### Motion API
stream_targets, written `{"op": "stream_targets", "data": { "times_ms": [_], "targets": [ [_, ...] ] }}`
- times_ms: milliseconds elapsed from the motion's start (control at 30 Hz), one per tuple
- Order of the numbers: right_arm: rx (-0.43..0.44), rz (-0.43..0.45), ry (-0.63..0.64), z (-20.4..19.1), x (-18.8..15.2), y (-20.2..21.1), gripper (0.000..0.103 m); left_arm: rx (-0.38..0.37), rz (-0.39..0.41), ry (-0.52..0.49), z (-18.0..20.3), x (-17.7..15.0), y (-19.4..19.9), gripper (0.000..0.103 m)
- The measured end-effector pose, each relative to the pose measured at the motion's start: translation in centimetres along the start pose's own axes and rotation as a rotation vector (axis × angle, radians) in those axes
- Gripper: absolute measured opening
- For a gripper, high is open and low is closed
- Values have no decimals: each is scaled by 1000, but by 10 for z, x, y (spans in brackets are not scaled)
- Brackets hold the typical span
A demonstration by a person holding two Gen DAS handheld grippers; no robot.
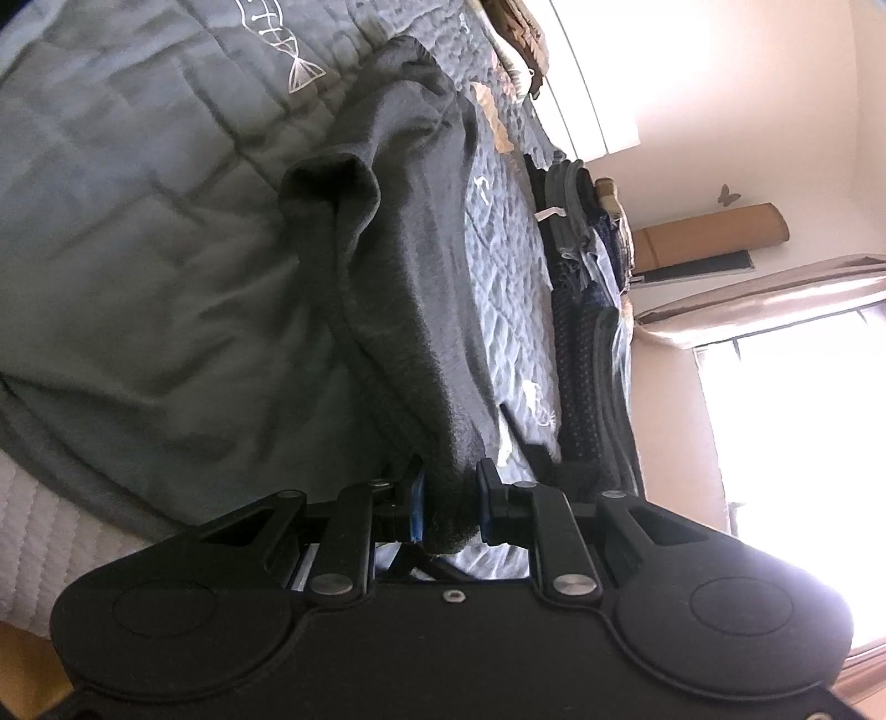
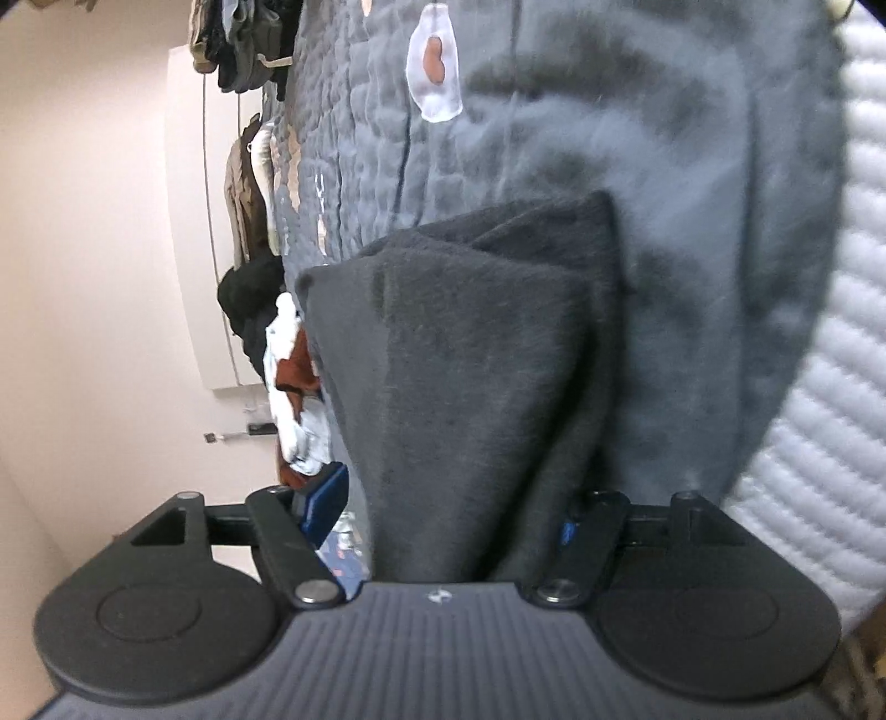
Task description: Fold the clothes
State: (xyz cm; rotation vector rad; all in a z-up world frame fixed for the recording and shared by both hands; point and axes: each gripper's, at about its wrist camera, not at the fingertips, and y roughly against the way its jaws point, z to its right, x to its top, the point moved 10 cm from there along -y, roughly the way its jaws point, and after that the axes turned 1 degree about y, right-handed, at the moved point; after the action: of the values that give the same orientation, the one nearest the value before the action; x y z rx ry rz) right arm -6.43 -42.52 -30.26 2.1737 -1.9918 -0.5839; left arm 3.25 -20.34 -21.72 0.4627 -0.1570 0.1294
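The left gripper (image 1: 449, 501) is pinched tight on a bunch of the dark gray cloth (image 1: 398, 288). Its two blue-padded fingers (image 1: 487, 501) squeeze the cloth from both sides. From there the cloth stretches away from the gripper in long folds and hangs over the bed. One end of it curls open like a tube.

The right gripper (image 2: 454, 515) has the same dark gray cloth (image 2: 470, 360) between its fingers. The fingers stand wider here, with one blue pad (image 2: 326, 501) a little off the cloth on one side, so it is hard to tell if they are squeezing it. The cloth rises from this gripper in a thick folded bundle.

Under the cloth lies a gray quilt (image 1: 138, 221) with a white fish-bone drawing (image 1: 288, 50) on it. A white ribbed mattress cover (image 2: 830, 360) shows at the edge of the bed. A pile of other clothes (image 1: 592, 310) sits at the far side of the bed, near a bright window (image 1: 803, 415).
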Motion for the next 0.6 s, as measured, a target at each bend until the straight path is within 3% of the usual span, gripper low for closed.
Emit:
{"op": "stream_targets", "data": {
  "times_ms": [100, 167, 200, 233, 300, 333, 400, 500, 567, 600],
  "targets": [
    [11, 0, 1, -3, 1, -4, 69, 3, -1, -6, 0, -1, -1, 18],
    [1, 19, 26, -6, 3, -2, 51, 7, -1, -17, 0, -1, -2, 18],
    [-24, 28, 70, -9, 3, -1, 25, 11, -2, -26, 1, -1, -2, 18],
    [-50, 38, 114, -13, 3, 1, 17, 16, -4, -36, 1, -2, -3, 18],
    [-65, 42, 175, -23, 5, 6, 14, 28, -11, -49, 1, -3, -3, 20],
    [-72, 45, 205, -29, 6, 8, 14, 37, -16, -59, 1, -3, -3, 30],
    [-86, 50, 265, -39, 8, 13, 13, 59, -28, -99, 4, -2, 2, 39],
    [-104, 64, 335, -54, 15, 24, 13, 84, -49, -187, 13, 2, 13, 41],
    [-117, 82, 388, -63, 21, 33, 13, 66, -21, -234, 22, 13, 26, 54],
    [-125, 94, 420, -68, 24, 39, 12, 51, 7, -244, 27, 20, 34, 66]
  ]
}}
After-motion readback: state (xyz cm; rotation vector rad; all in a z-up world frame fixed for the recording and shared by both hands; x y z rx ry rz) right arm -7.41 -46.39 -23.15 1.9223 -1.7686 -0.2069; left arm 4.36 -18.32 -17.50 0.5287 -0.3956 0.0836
